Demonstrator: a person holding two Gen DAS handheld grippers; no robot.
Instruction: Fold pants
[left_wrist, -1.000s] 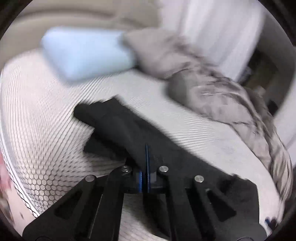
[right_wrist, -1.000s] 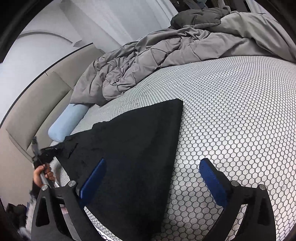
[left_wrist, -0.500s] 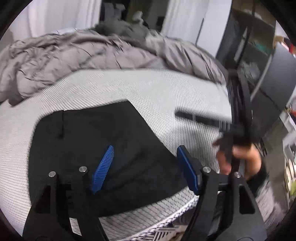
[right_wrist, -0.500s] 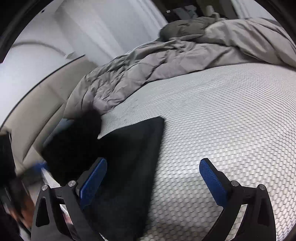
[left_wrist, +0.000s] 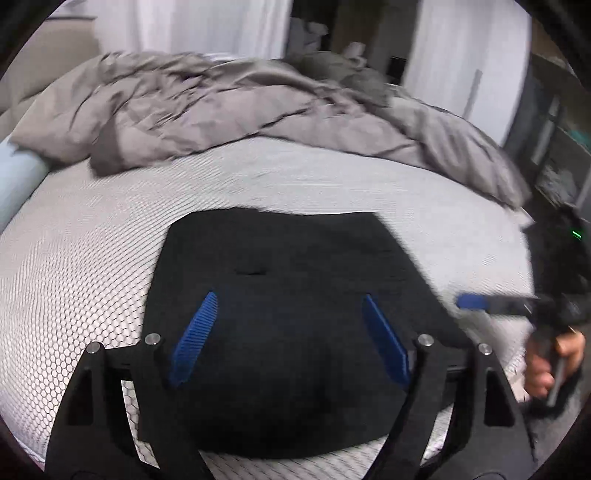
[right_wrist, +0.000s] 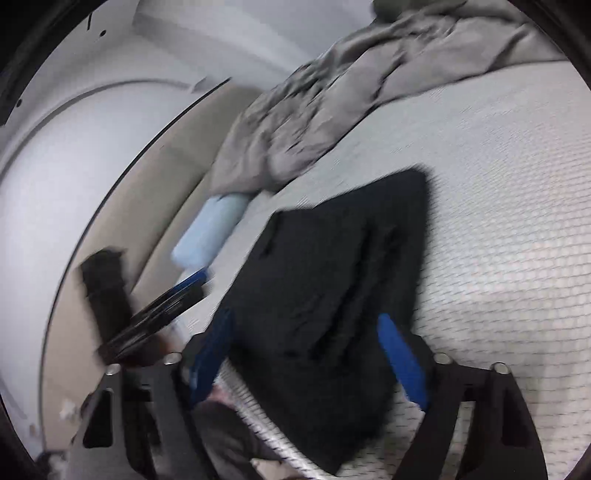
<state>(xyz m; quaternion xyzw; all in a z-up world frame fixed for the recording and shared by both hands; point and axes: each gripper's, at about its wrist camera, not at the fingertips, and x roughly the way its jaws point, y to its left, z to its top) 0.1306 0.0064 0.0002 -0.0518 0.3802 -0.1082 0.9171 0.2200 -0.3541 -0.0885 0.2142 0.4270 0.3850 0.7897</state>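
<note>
The black pants (left_wrist: 295, 295) lie folded in a flat block on the honeycomb-patterned mattress (left_wrist: 81, 266). My left gripper (left_wrist: 290, 332) hovers over their near half; its jaws are opening and the blue pads (left_wrist: 195, 332) touch no cloth. In the right wrist view the pants (right_wrist: 332, 288) run away from me. My right gripper (right_wrist: 306, 354) straddles their near end with its jaws closing, and the pads (right_wrist: 402, 358) still stand apart from the cloth. A hand holds the right gripper (left_wrist: 471, 301) at the bed's right edge. The left gripper (right_wrist: 166, 302) shows blurred at the left.
A rumpled grey duvet (left_wrist: 240, 107) covers the far side of the bed. A light-blue pillow (right_wrist: 210, 229) lies by the beige headboard (right_wrist: 147, 192). White curtains (left_wrist: 192, 22) hang behind, and dark shelving (left_wrist: 554, 140) stands at the right.
My left gripper let go of the pants, opened wide and swung round over the folded block. My right gripper's jaws have narrowed and it has tipped toward the pants' near end.
</note>
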